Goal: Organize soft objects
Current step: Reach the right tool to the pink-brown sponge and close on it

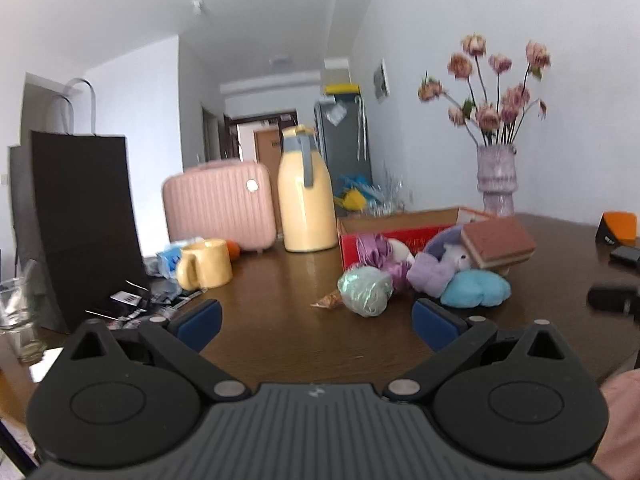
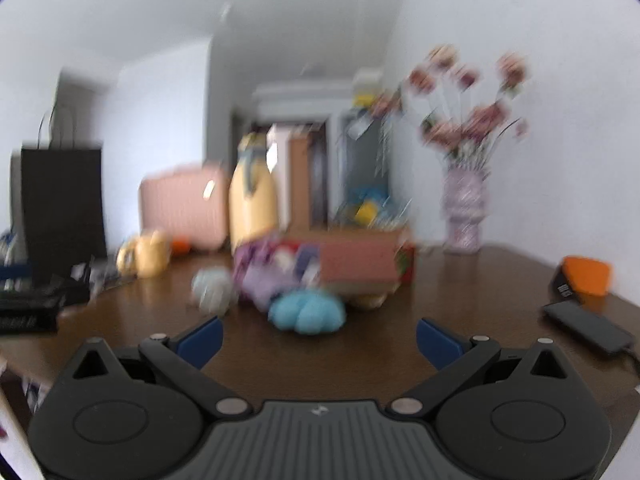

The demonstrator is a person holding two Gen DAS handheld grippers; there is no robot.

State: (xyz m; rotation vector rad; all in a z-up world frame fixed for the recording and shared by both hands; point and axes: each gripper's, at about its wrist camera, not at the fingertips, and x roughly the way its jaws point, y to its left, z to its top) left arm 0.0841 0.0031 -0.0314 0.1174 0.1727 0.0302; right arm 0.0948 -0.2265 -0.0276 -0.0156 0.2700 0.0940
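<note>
A pile of soft objects lies on the brown table in front of a red cardboard box [image 1: 400, 226]: a pale green ball [image 1: 365, 288], a blue plush [image 1: 476, 289], a purple plush [image 1: 434, 270], a shiny purple ribbon [image 1: 378, 252] and a brown layered sponge [image 1: 498, 242] leaning on top. My left gripper [image 1: 316, 322] is open and empty, a short way in front of the green ball. In the blurred right wrist view my right gripper [image 2: 318, 342] is open and empty, just in front of the blue plush [image 2: 306, 312], with the sponge [image 2: 358, 266] behind it.
At the left stand a black paper bag [image 1: 86, 216], a yellow mug [image 1: 206, 264], a pink case [image 1: 220, 204] and a yellow jug [image 1: 306, 196]. A flower vase [image 1: 498, 182] stands at the back right. A phone [image 2: 588, 328] and an orange object [image 2: 586, 274] lie right.
</note>
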